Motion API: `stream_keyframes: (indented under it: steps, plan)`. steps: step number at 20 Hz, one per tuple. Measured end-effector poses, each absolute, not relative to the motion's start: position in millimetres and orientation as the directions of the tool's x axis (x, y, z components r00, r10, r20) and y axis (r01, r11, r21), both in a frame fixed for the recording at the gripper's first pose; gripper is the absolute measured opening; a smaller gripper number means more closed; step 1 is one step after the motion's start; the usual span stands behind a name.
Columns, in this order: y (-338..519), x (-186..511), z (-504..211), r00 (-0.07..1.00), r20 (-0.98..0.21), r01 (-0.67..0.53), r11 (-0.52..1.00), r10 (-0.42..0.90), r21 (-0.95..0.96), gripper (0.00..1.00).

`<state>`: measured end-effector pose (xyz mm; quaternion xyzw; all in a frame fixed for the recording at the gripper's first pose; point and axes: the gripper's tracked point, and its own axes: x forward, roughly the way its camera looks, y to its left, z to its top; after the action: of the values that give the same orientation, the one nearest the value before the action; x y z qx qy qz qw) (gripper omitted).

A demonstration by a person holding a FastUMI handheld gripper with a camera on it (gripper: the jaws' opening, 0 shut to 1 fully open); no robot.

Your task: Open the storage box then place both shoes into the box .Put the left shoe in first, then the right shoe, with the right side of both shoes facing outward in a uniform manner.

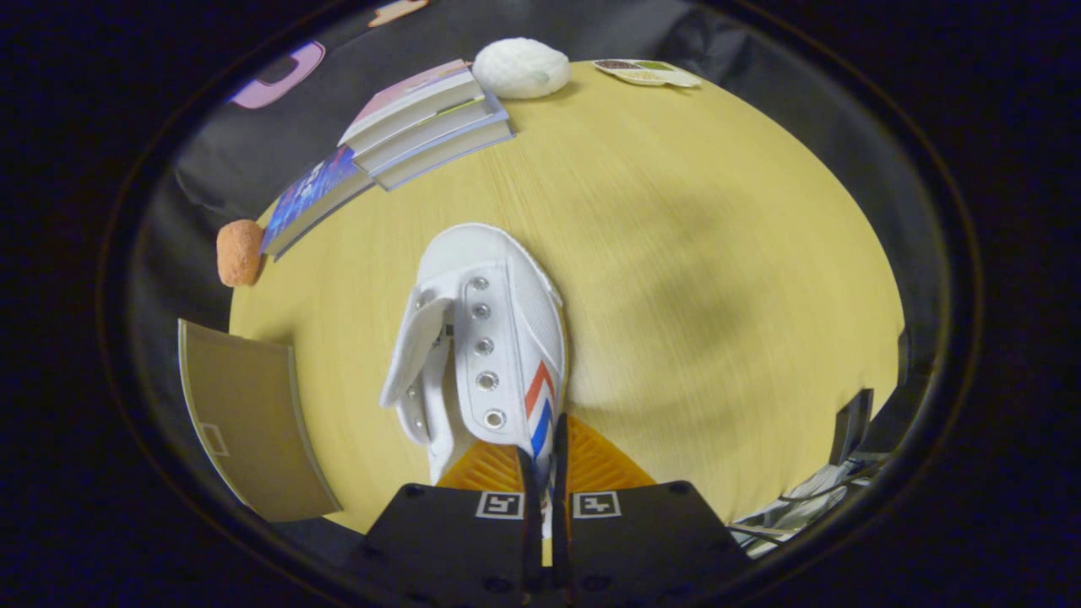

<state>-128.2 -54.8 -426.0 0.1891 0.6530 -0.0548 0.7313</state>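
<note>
Gripper [540, 460] clamped on white shoe [494, 338]

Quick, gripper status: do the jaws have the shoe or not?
Gripper: closed on the white shoe, jaws nearly together, pinching its side wall by the red and blue chevrons, above the wooden table.

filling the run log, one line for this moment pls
gripper: shut on shoe | shoe: held between fingers, above table | cardboard flap: beside shoe | shoe not in box
</note>
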Motion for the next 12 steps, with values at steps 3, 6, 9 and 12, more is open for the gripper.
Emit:
stream_keyframes:
  steps: [3, 6, 9, 12]
  plan:
    - [-24.1, -120.6, -398.6, 0.185, -0.945, 0.363, 0.874, 0.271, 0.322, 0.07]
    - [8.1, -106.0, -359.6, 0.229, -0.912, 0.388, 0.828, 0.339, 0.405, 0.07]
    - [46.2, -86.5, -315.5, 0.274, -0.877, 0.361, 0.803, 0.394, 0.474, 0.07]
    - [89.5, -68.6, -269.4, 0.315, -0.837, 0.305, 0.787, 0.448, 0.536, 0.07]
